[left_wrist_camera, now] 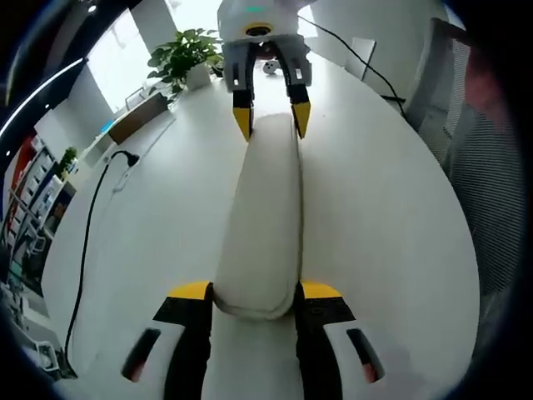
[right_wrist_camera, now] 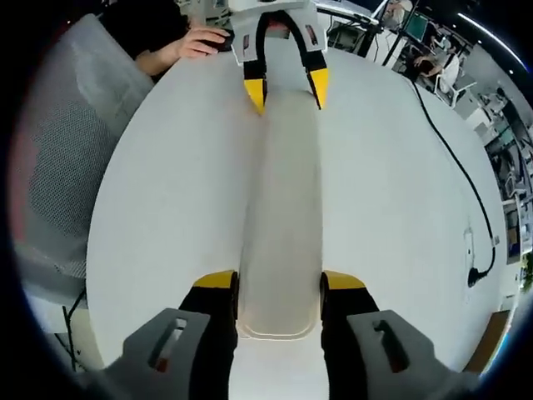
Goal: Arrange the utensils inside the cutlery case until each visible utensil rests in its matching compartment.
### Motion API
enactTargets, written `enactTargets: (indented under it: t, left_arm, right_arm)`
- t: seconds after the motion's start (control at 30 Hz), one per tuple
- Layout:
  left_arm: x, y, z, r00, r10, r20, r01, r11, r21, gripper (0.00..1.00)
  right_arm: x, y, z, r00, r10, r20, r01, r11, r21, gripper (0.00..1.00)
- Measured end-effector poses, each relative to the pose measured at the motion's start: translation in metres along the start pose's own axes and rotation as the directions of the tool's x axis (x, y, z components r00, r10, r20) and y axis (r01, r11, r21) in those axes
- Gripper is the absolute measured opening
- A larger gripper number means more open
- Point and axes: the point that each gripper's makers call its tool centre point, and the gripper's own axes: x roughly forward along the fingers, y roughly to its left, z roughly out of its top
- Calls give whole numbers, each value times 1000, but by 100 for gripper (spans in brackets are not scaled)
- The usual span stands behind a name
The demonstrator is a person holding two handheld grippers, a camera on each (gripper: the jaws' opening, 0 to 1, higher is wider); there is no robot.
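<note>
While both grippers clamp opposite ends of the long cream closed cutlery case (left_wrist_camera: pixel 262 225) at frame centre on the white table (left_wrist_camera: pixel 391 217), left gripper (left_wrist_camera: pixel 254 293) and right gripper (right_wrist_camera: pixel 279 283) must next open it.

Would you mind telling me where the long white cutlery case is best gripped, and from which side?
By its two short ends, across its narrow width, coming in along its length. The cutlery case is long, slim and round-ended, lying flat on the white table, so jaws span its width easily. The left gripper and right gripper each clamp one end this way already, facing each other.
</note>
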Motion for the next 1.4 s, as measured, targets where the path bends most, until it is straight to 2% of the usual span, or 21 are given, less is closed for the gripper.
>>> enactTargets:
  t: [0.03,0.1,0.13,0.17,0.27,0.37,0.4,0.43,0.47,0.5,0.53,0.6,0.7,0.77,0.83,0.9,1.0,1.1,1.2,1.37,1.4]
  left_arm:
    - [0,1,-2,1000,-1,-9,1,1000,-4,40]
    - [-2,1,-8,999,-3,-35,1,998,-67,41]
    - [-3,4,-8,1000,4,-24,-6,998,-61,42]
    - [-5,5,-8,1000,13,-9,-14,993,-116,45]
    - [-12,7,-8,1000,18,0,-18,984,-175,51]
    - [-23,13,0,998,54,38,-47,982,-185,51]
    - [-27,19,6,994,92,62,-76,973,-218,49]
    - [-29,19,8,994,90,60,-75,973,-217,47]
    - [-30,21,10,994,98,54,-85,973,-215,41]
    - [-29,22,12,993,108,51,-95,975,-201,30]
    - [-26,22,17,993,103,63,-91,981,-170,25]
    - [-22,19,20,995,76,71,-61,978,-202,29]
    - [-19,16,24,995,59,82,-42,980,-196,25]
    - [-17,16,24,995,57,80,-41,981,-189,29]
    - [-15,13,21,997,39,69,-25,983,-184,29]
    - [-12,5,20,998,-12,68,25,980,-199,30]
    - [-10,6,15,1000,-5,28,10,984,-179,30]
    - [-10,4,19,999,-11,35,17,983,-185,27]
    - [-10,3,19,999,-17,28,22,983,-182,25]
    - [-12,3,17,999,-27,18,31,975,-219,26]
    - [-13,4,16,1000,-21,11,23,973,-228,26]
  right_arm:
    - [-1,2,-5,1000,14,-22,-14,1000,10,39]
    - [-4,2,-8,1000,20,-4,-20,998,61,42]
    - [-7,-1,-5,1000,3,25,-6,996,94,42]
    - [-12,-7,-1,996,-18,83,4,986,164,42]
    - [-29,-15,8,981,-60,186,-2,949,316,42]
    - [-45,-23,16,960,-140,242,46,933,358,28]
    - [-49,-22,13,963,-142,228,54,933,356,11]
    - [-50,-26,9,963,-173,205,95,934,344,0]
    - [-50,-29,-2,968,-200,154,143,938,317,0]
    - [-45,-23,1,968,-176,180,106,933,343,5]
    - [-41,-16,-5,975,-151,164,79,922,379,5]
    - [-38,-20,-13,977,-180,115,131,930,344,0]
    - [-39,-14,-9,979,-143,143,81,924,374,4]
    - [-42,-15,-8,976,-158,149,97,931,353,7]
    - [-43,-14,-11,979,-148,137,86,919,385,8]
    - [-42,-13,-10,977,-148,152,80,919,385,9]
    - [-37,-9,-12,981,-148,124,90,919,383,16]
    - [-30,-8,-17,985,-150,86,108,922,371,9]
    - [-29,-7,-15,986,-134,97,88,921,380,9]
    - [-27,-5,-14,992,-86,87,36,885,464,14]
    - [-27,-3,-12,994,-75,83,29,892,451,16]
